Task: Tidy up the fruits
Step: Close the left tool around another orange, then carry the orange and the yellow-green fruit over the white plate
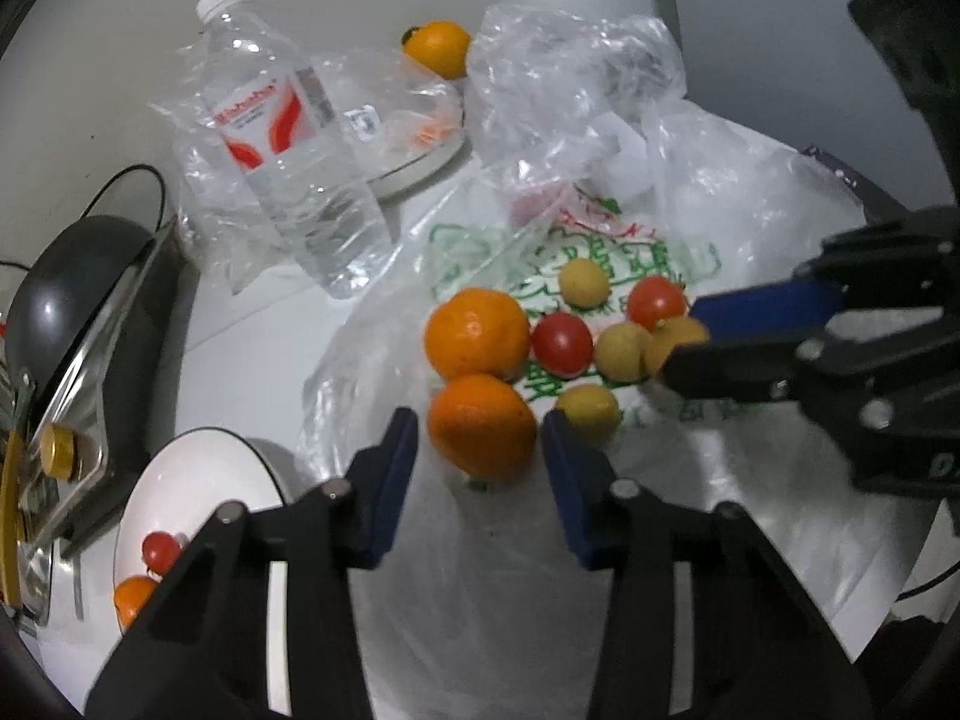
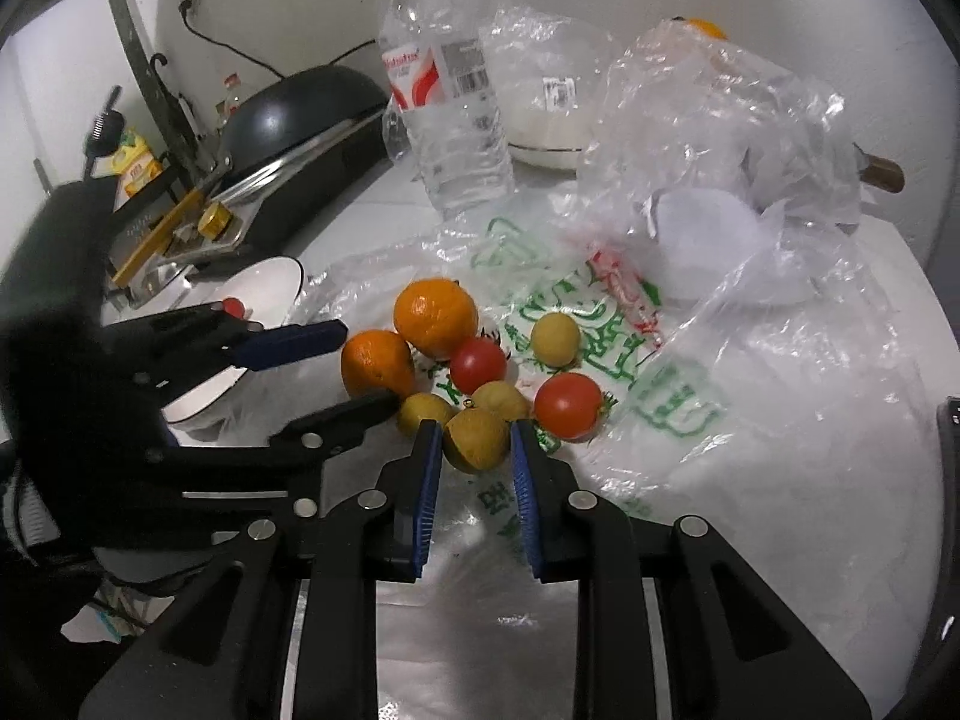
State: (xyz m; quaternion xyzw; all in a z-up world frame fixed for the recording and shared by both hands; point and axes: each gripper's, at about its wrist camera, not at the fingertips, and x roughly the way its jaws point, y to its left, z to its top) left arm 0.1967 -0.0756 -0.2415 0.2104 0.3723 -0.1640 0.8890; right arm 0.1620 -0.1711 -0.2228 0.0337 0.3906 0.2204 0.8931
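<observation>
The fruit lies clustered on the printed plastic bag point(image 2: 606, 354). The right gripper point(image 2: 476, 447) is clamped on a yellow-brown fruit point(image 2: 477, 439) at the bag's near edge; its lower half is hidden by the pads. The left gripper point(image 1: 480, 432) straddles the nearer orange point(image 1: 482, 425), but pad contact cannot be confirmed. Left of the bag, a white bowl point(image 1: 198, 474) is partly hidden behind that gripper.

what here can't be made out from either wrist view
- White bowl: the left gripper covers part of it in the left wrist view, so its full contents stay hidden.
- Far orange: mostly behind the crumpled clear bag in the right wrist view.
- Water bottle: label text too blurred to read.
- Right gripper: pads flank a yellow fruit; contact isn't clear.
</observation>
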